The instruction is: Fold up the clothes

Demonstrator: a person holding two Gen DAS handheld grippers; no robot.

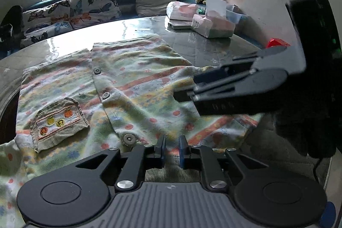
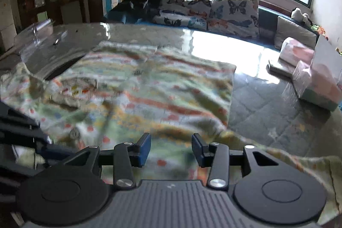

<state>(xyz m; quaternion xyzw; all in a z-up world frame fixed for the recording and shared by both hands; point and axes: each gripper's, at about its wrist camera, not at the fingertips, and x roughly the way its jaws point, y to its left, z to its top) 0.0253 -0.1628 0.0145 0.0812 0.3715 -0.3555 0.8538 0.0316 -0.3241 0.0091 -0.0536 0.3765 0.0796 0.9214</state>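
I am looking across a glossy round tabletop (image 1: 132,27) with a small patterned shirt (image 1: 132,82) spread flat on it, button placket running from 12 toward 6 o'clock in the left wrist view. Its near sleeves spill toward me and over the table edge at 7 o'clock. Boxes (image 1: 211,25) sit on the tabletop at 1 o'clock, well apart from the shirt.

My left gripper (image 1: 172,149) sits low at 6 o'clock over the collar end; its fingers are nearly together, with a narrow gap, and I cannot tell whether cloth is pinched between them. My right gripper (image 2: 171,149) hovers over the shirt's near right side with its fingers wide apart, holding nothing; its view is blurred.

Risks, as I judge them. The biggest: the slick tabletop could let the whole shirt slide when one side is pulled, skewing any fold. Next: the hanging sleeve could drag the shirt toward the edge. Next: the two grippers are close, the right one crossing at 3 o'clock in the left view, so they could collide. Smaller: the sewn pocket (image 1: 59,123) at 8 o'clock and the buttons (image 1: 129,139) could snag a finger or bulk up a crease.
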